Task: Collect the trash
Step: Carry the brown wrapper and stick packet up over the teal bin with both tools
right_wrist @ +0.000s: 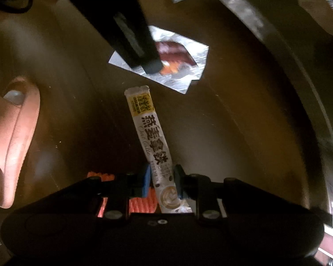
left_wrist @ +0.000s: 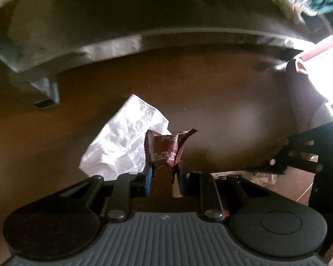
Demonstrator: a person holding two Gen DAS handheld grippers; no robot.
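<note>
Two pieces of trash are held at once. The left gripper (left_wrist: 164, 173) pinches a crumpled dark red wrapper (left_wrist: 166, 147) by its lower end, jaws pressed against it, the rest standing up above the fingertips. The right gripper (right_wrist: 161, 181) is closed on a long white coffee sachet (right_wrist: 152, 137), gripped near its bottom end, with most of its length sticking forward over the brown floor (right_wrist: 233, 133).

By my reading, the picking-up step is done for these two, and carrying them to a bin comes next; no bin shows in either view, so where that is I cannot tell. Both holds sit near one end of a light, floppy piece, so a steady lift without swinging looks wise.

More trash lies on the floor: a crumpled white paper (left_wrist: 124, 137) just behind the red wrapper in the left view, and a silver foil sheet (right_wrist: 179, 66) ahead of the sachet in the right view, partly covered by the other gripper's dark finger. Something orange (right_wrist: 142, 201) lies under the right gripper.

A low metal frame (left_wrist: 144, 42) with a square foot (left_wrist: 46, 95) curves over the far side, so room is tight forward and open upward and back. A pink slipper (right_wrist: 17, 137) sits to the left of the right gripper, well clear of the sachet.
</note>
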